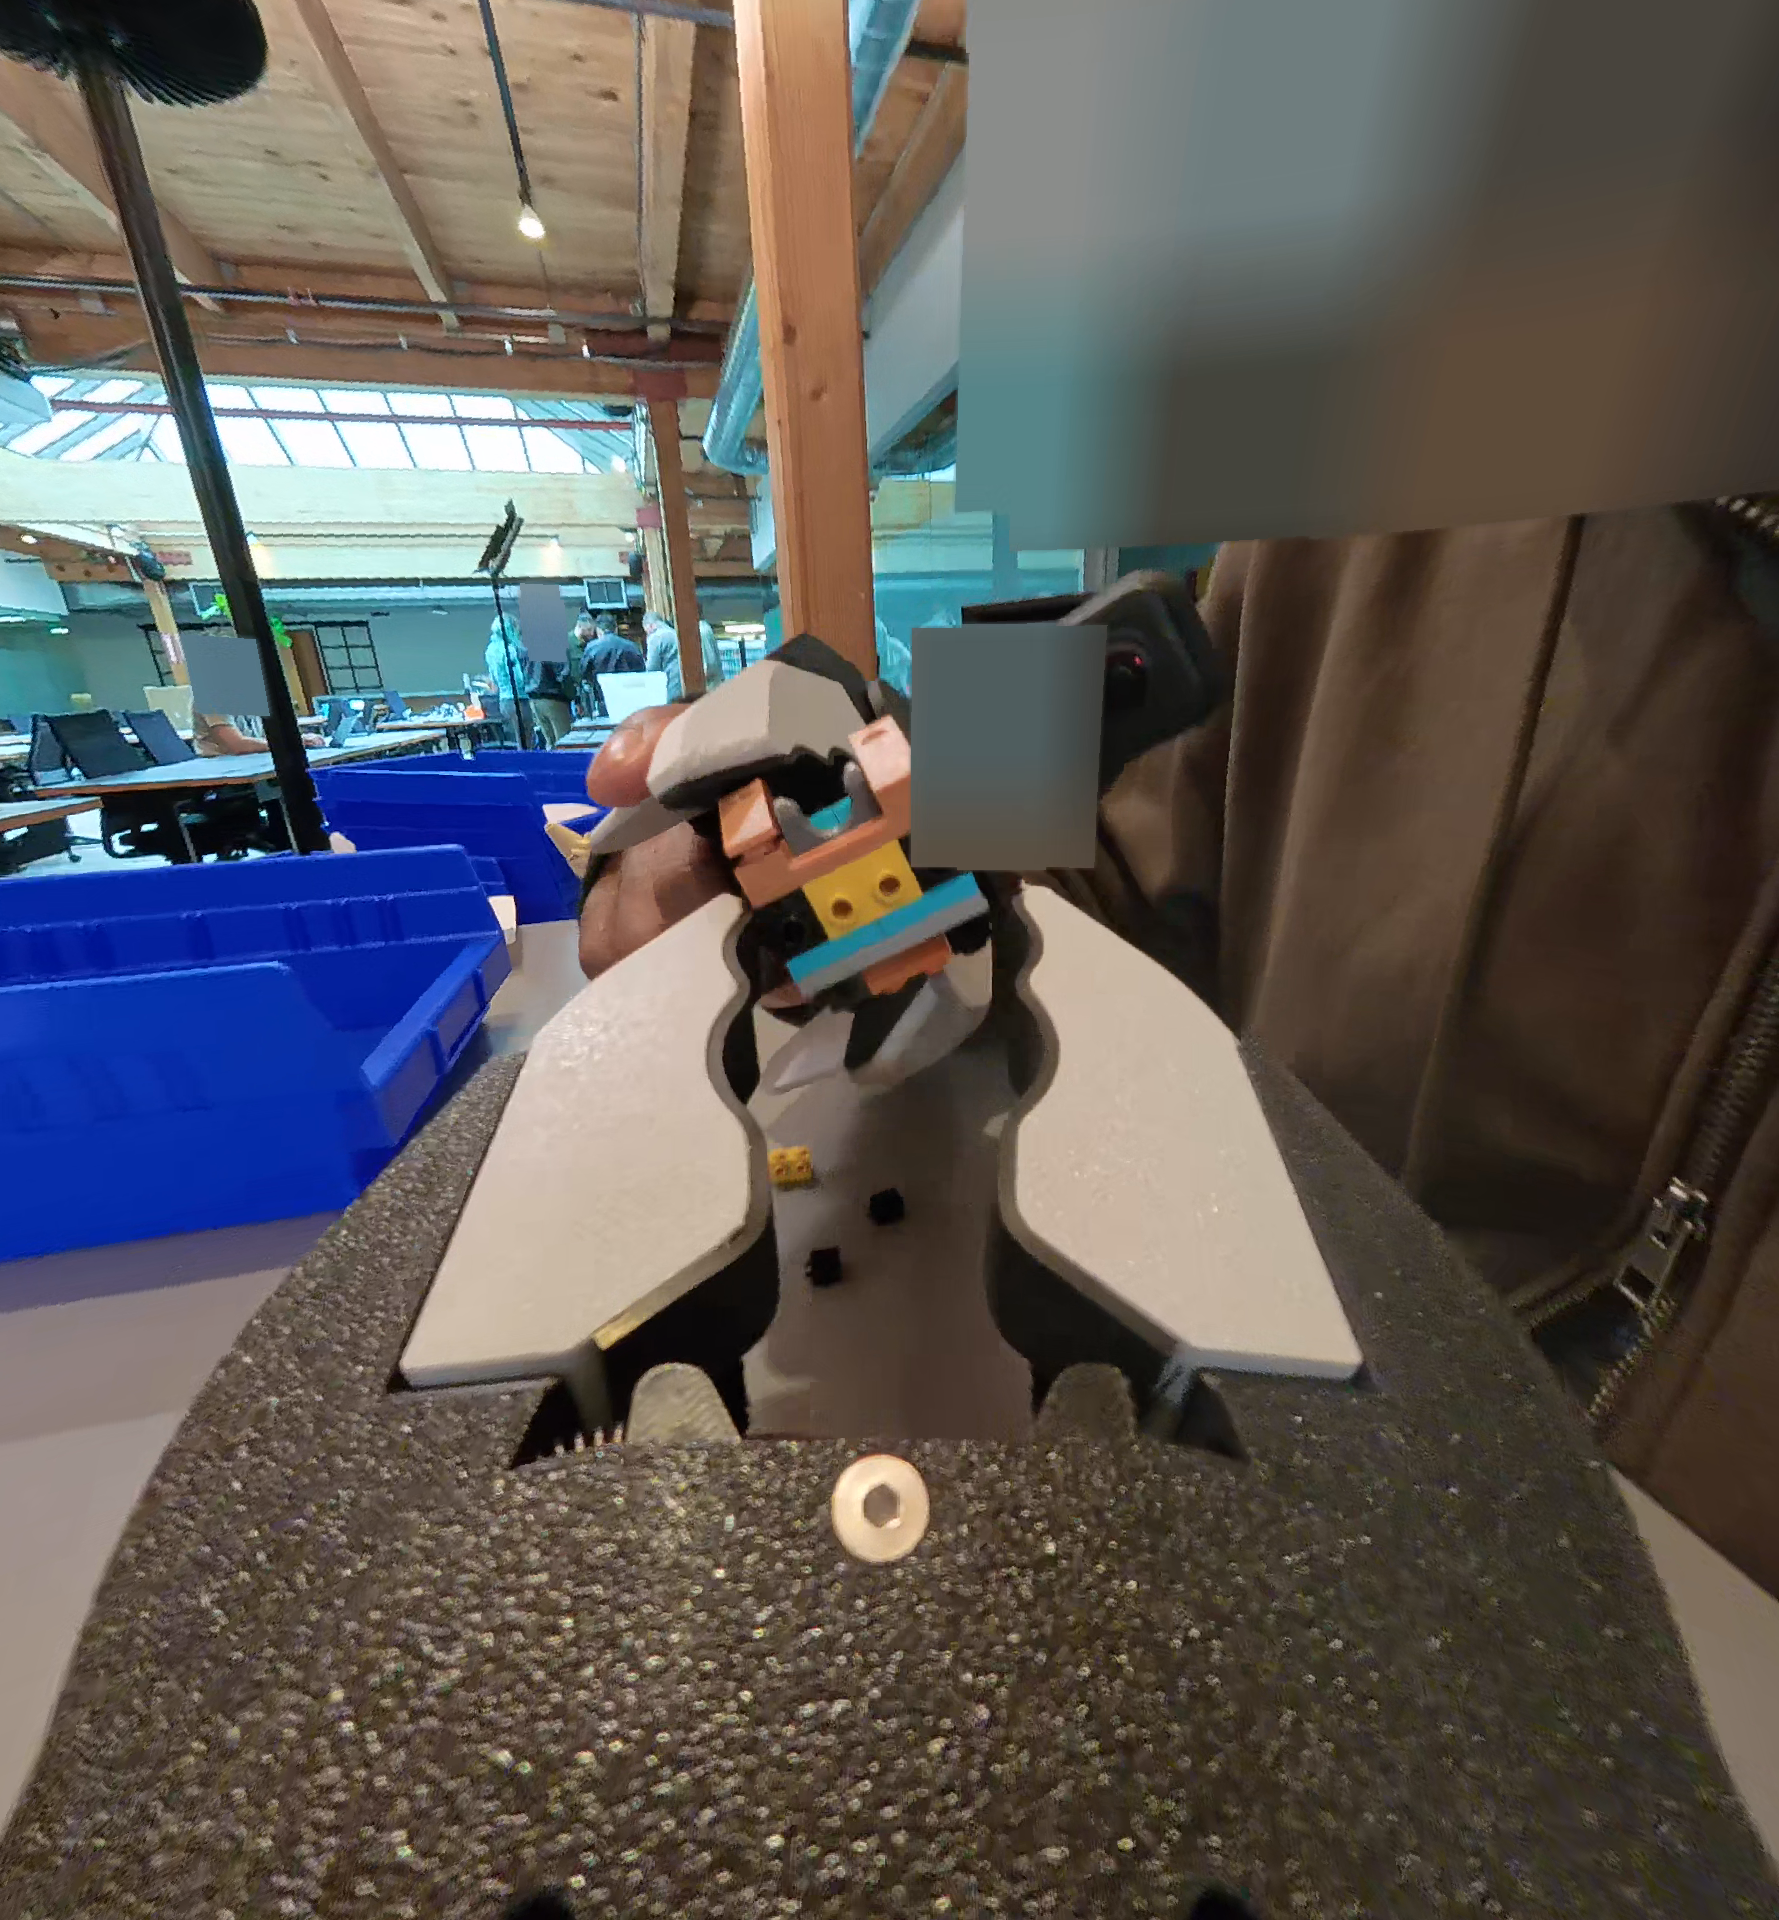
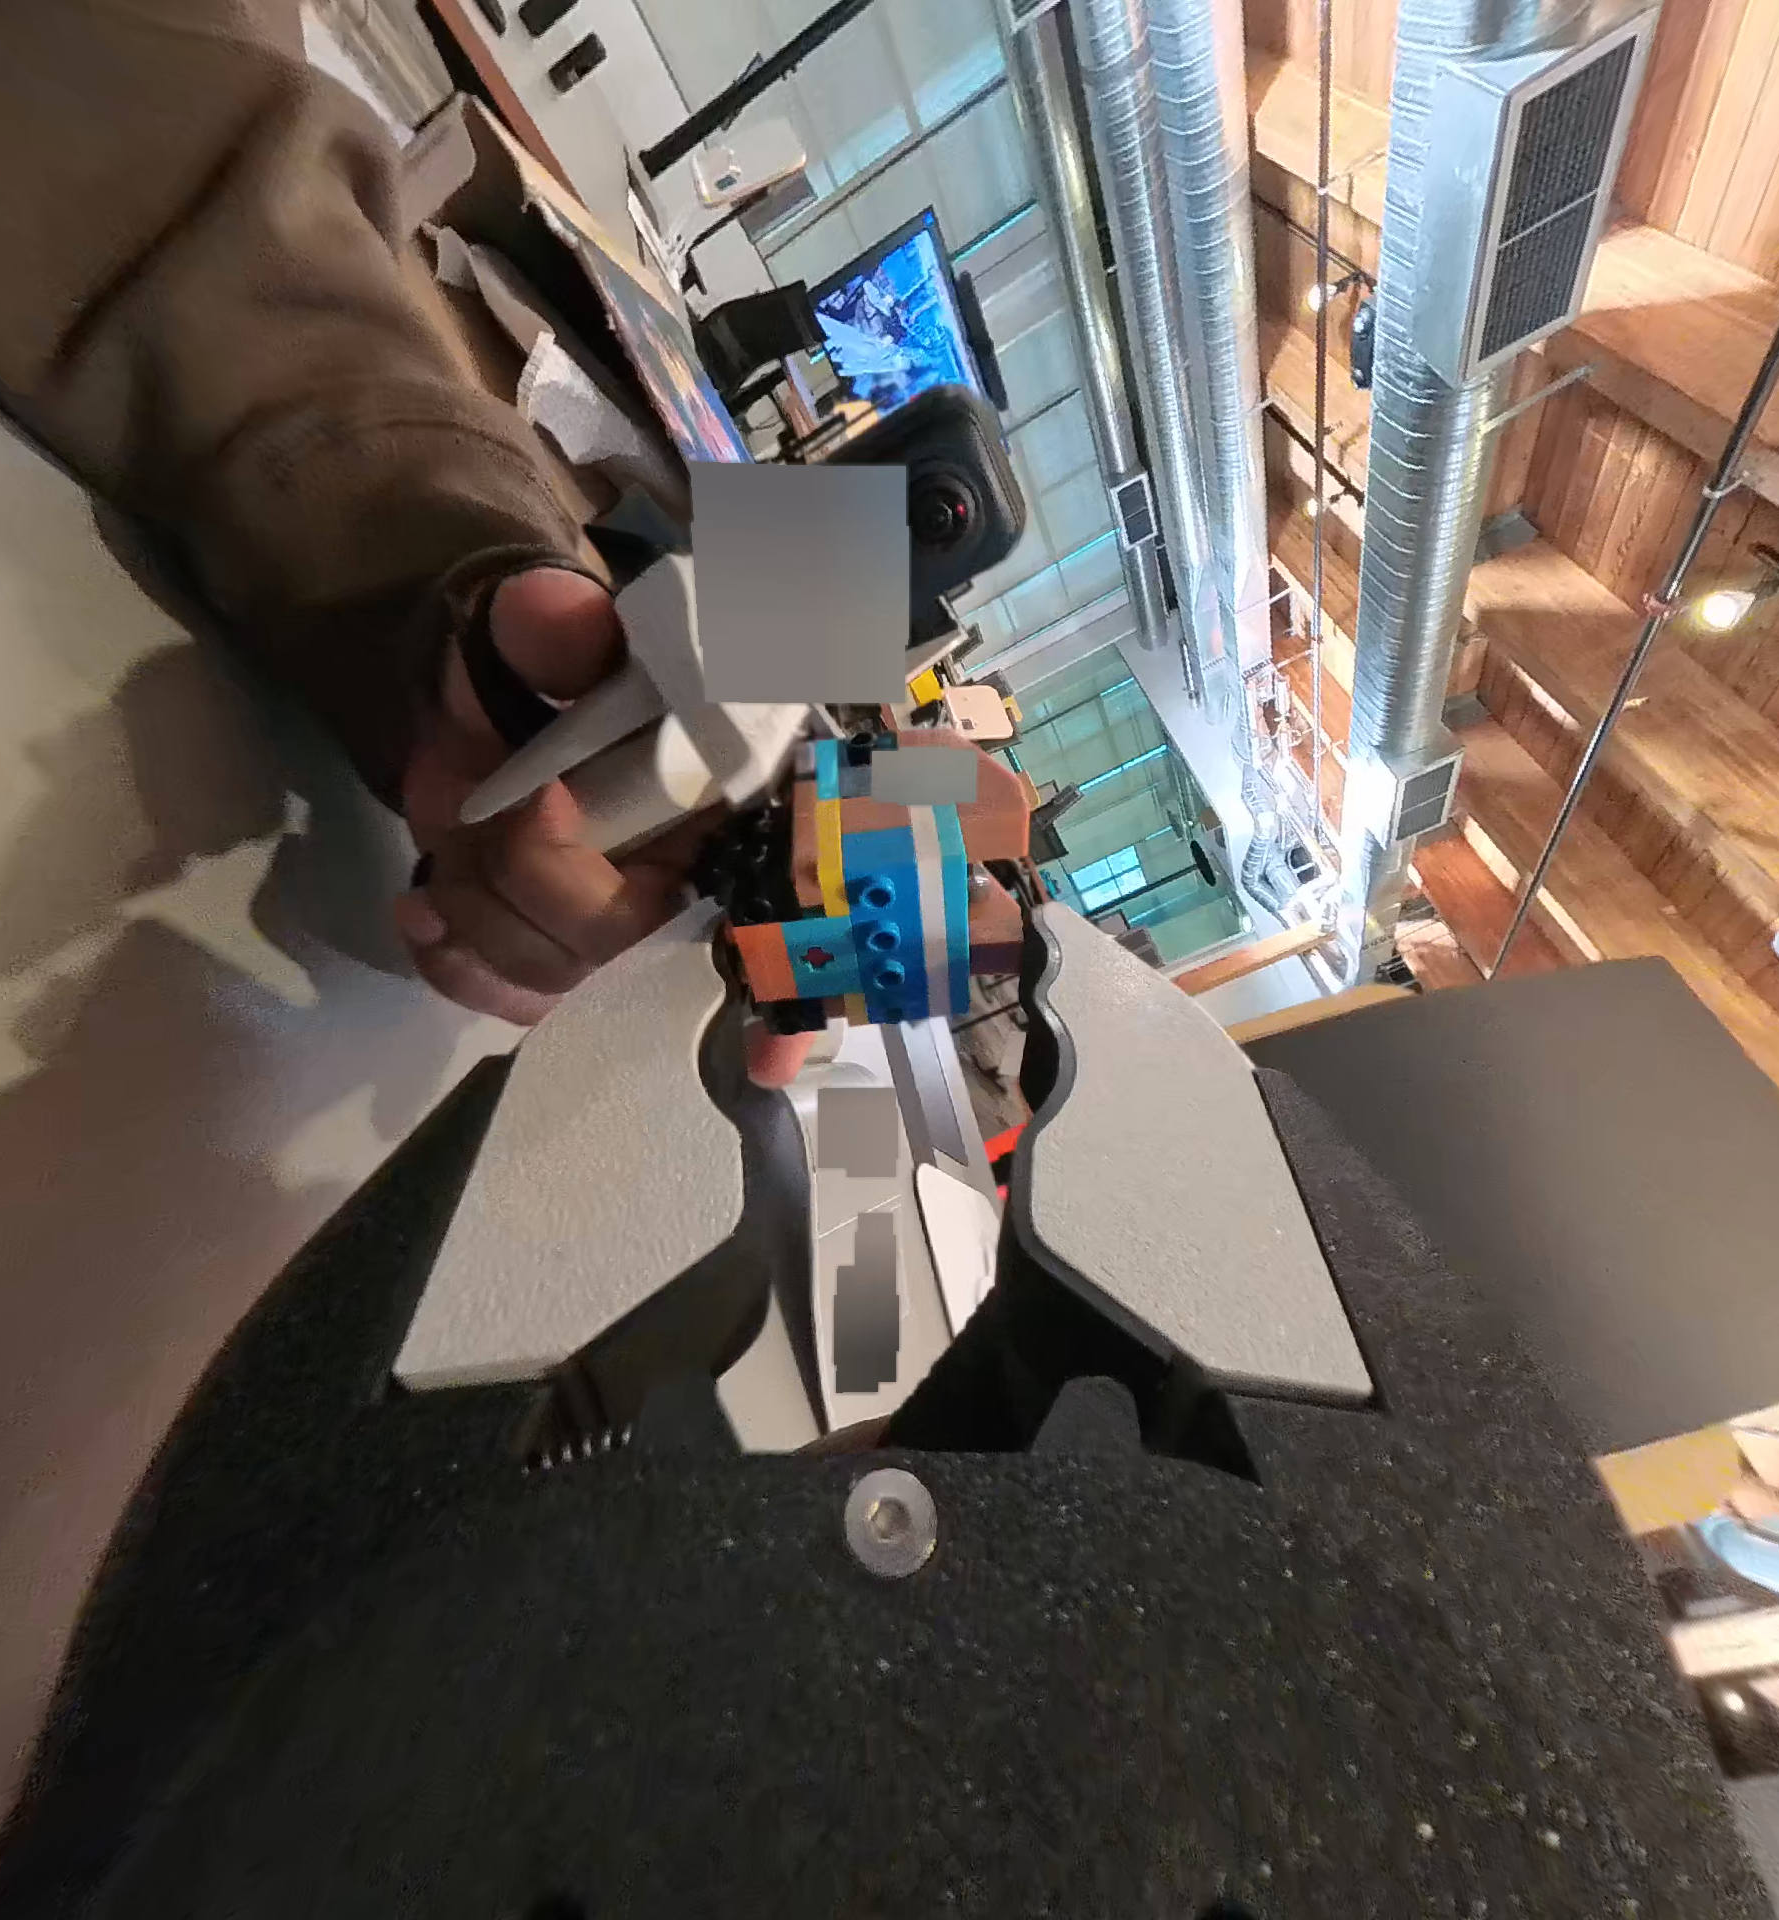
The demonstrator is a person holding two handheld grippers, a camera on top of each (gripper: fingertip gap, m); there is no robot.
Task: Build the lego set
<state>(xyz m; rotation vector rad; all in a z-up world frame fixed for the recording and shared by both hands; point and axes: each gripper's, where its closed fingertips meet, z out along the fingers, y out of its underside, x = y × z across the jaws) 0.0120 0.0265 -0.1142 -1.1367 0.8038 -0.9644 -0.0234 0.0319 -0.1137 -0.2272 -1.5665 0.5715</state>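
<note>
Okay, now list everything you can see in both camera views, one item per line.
lego model: one, tan, yellow, blue and black, held up between both grippers
yellow brick: one, loose on the table
black bricks: two, small, beside the yellow one
storage bins: at least three, blue, on the table at left
wooden post: one, behind the model
monitor: one, lit, in the background
air ducts: silver, along the ceiling
jacket: brown, worn by the person
left gripper: grey fingers closed on the model
right gripper: same, from the opposite side
</note>
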